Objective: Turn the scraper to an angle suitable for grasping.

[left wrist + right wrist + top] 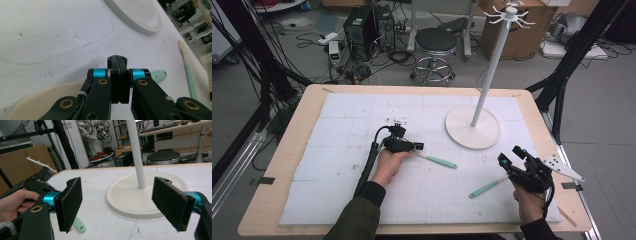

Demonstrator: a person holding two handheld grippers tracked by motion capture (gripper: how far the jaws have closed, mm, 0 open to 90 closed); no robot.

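Resting on the white tabletop in the high view: left tongs at one green-handled spatula, right tongs above the other spatula, white stand beyond. Left gripper view: left tongs pressed together, nothing visibly pinched, green handle just behind. Right gripper view: right tongs spread wide, empty, facing the stand.

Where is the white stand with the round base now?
In the high view, the white stand is on the table's far right part, beyond the two green-handled utensils.
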